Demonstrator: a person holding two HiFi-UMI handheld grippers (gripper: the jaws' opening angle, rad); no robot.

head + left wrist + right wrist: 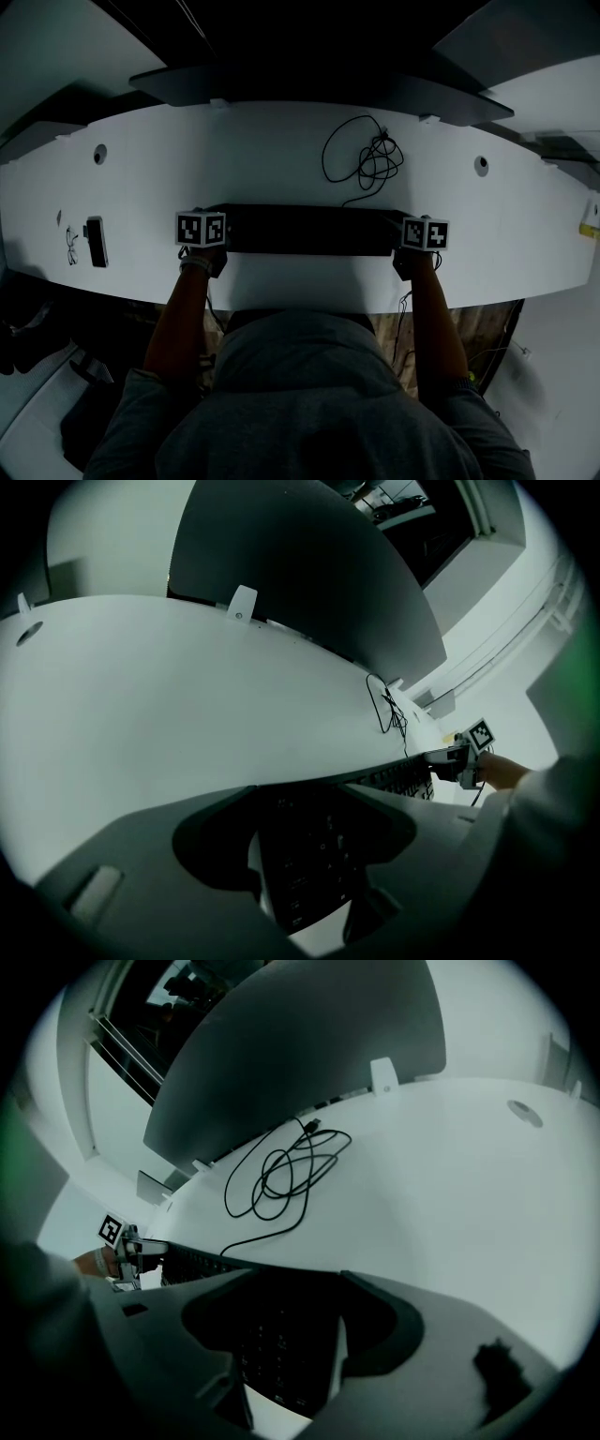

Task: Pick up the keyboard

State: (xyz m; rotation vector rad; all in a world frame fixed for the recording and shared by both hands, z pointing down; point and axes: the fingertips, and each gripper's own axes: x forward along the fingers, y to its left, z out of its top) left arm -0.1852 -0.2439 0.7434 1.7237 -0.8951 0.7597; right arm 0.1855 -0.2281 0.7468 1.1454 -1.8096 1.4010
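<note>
A long black keyboard (309,230) lies crosswise near the front edge of the white desk (281,155). My left gripper (219,247) is shut on its left end and my right gripper (400,249) on its right end. In the left gripper view the keyboard (319,841) runs between the jaws of my left gripper (307,899) toward the far right gripper (457,761). In the right gripper view the keyboard (272,1335) fills the gap of my right gripper (287,1379), with the left gripper (131,1255) beyond. Whether the keyboard is off the desk I cannot tell.
A coiled black cable (366,159) lies behind the keyboard and runs to it. A dark flat device (96,241) rests at the desk's left. Round grommet holes (99,153) (481,166) sit left and right. A dark divider panel (309,89) lines the back edge.
</note>
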